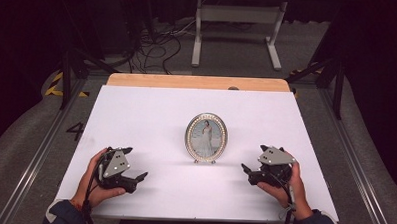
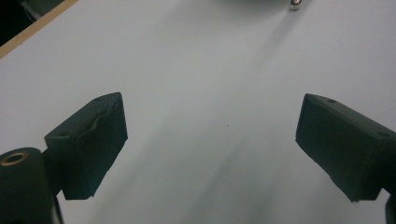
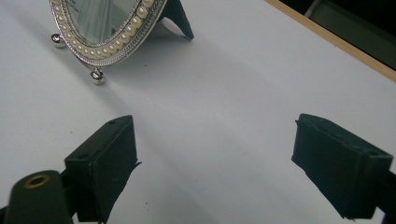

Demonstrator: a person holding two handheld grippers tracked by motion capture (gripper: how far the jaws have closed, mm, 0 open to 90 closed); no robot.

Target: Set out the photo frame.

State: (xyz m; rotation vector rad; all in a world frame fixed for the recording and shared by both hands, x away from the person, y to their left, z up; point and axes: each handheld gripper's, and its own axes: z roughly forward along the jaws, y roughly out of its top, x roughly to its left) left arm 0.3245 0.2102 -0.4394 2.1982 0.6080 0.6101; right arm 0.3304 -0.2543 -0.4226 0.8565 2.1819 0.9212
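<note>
Silver and pearl-beaded, the oval picture frame point(image 1: 206, 137) stands upright near the middle of the white desk point(image 1: 151, 110), resting on small ball feet with a dark easel prop behind it. It holds a photo of a figure in a white dress.

In the high view the frame sits between the two tongs and a little farther from the person than either. The left tongs point(image 1: 140, 176) lie low on the desk at the near left, held in the person's left hand point(image 1: 100, 181), pointing rightward. The right tongs point(image 1: 245, 169) lie at the near right, held in the right hand point(image 1: 285, 186), pointing leftward. Both are apart from the frame, touching nothing; the right pair is somewhat nearer to it than the left.

In the left gripper view the left tongs point(image 2: 212, 149) are released, their jaws spread wide over bare white desk, and one ball foot point(image 2: 295, 4) of the frame shows at the top edge, well beyond the tips. In the right gripper view the right tongs point(image 3: 217, 163) are likewise released, jaws wide apart with bare desk between them; the frame point(image 3: 108, 28) stands ahead and to the left of the jaws, near but not in contact, its two ball feet and the prop visible.
</note>
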